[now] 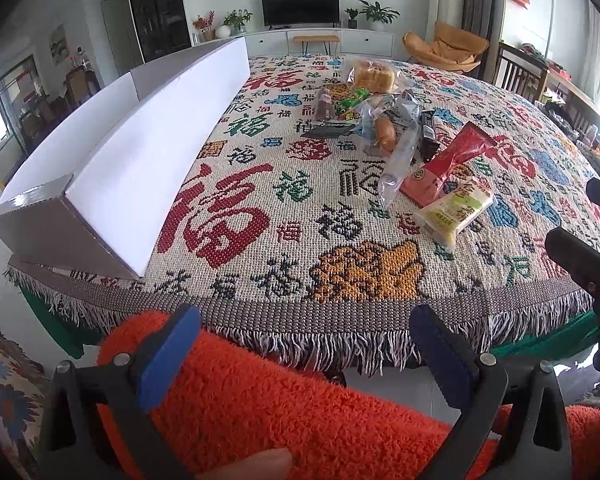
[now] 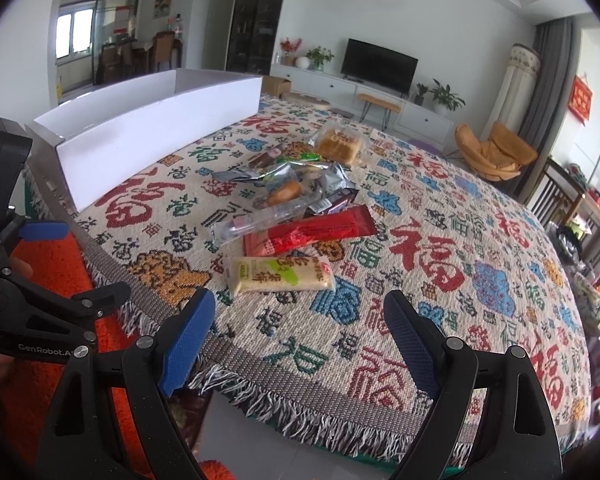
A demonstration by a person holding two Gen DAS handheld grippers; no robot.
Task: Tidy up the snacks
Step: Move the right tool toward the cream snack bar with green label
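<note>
Several wrapped snacks lie in a loose pile mid-table: a pale yellow rice-cake pack (image 1: 454, 210) (image 2: 281, 274) nearest, a red packet (image 1: 448, 162) (image 2: 312, 234) behind it, a clear sleeve (image 2: 260, 216), a bun in clear wrap (image 1: 384, 132), and bagged bread (image 1: 374, 76) (image 2: 338, 144) farthest. A long white open box (image 1: 140, 152) (image 2: 152, 128) stands at the table's left. My left gripper (image 1: 304, 356) is open, held off the near table edge over an orange fleece sleeve. My right gripper (image 2: 300, 340) is open too, above the fringe, just short of the rice-cake pack. Neither holds anything.
A patterned woven cloth (image 1: 340, 256) (image 2: 420, 264) with a fringe covers the table. The left gripper's body (image 2: 28, 280) shows at the right wrist view's left; the right gripper's (image 1: 588, 276) at the left view's right. Chairs (image 2: 560, 196) stand to the right.
</note>
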